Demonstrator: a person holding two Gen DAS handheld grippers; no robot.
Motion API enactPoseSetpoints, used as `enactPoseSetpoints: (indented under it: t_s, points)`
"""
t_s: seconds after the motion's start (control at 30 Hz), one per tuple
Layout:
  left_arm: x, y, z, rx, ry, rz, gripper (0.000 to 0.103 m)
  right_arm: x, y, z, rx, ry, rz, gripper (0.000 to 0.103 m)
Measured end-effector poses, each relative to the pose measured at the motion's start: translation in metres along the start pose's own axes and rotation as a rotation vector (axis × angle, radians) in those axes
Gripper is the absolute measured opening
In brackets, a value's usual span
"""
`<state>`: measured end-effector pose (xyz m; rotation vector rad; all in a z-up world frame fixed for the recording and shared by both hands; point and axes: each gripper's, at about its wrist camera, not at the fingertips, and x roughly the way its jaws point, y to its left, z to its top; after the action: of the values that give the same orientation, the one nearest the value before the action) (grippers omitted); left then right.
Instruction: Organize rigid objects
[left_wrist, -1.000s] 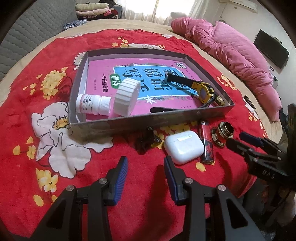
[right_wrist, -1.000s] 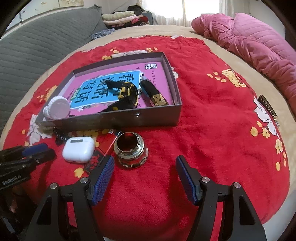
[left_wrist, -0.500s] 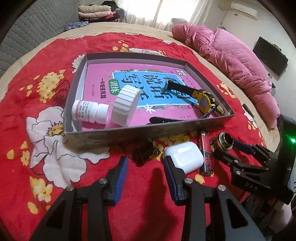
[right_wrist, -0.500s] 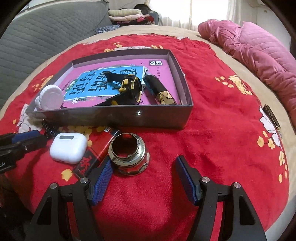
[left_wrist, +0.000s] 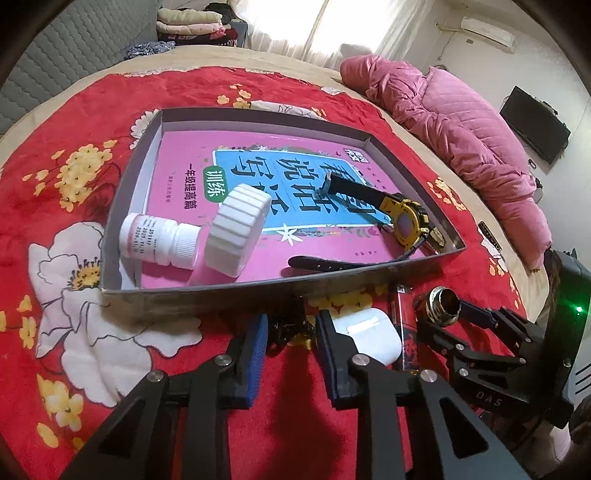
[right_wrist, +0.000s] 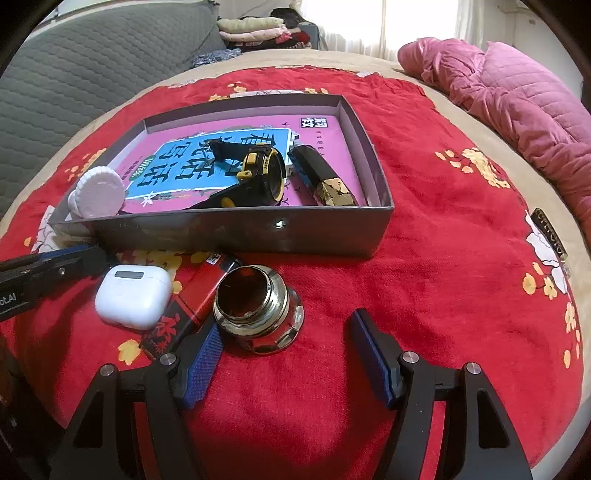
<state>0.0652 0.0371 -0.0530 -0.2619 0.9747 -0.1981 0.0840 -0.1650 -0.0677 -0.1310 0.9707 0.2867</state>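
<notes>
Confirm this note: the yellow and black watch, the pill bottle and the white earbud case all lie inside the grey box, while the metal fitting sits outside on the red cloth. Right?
Not quite. The white earbud case is not in the grey box; the right wrist view shows it outside on the red cloth, near the metal fitting. The yellow and black watch and the pill bottle do lie in the box.
</notes>
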Motion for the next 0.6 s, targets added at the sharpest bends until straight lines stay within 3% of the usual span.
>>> enactPoseSetpoints:
  t_s: [0.5, 0.6]
  points:
    - [0.013, 0.011, 0.002, -0.047, 0.033, -0.016, 0.027, 0.005, -0.003, 0.001, 0.024, -0.025, 0.017, 0.07]
    - [0.017, 0.008, 0.003, -0.038, 0.036, -0.004, 0.026, 0.003, -0.005, 0.002, 0.024, -0.034, 0.003, 0.059]
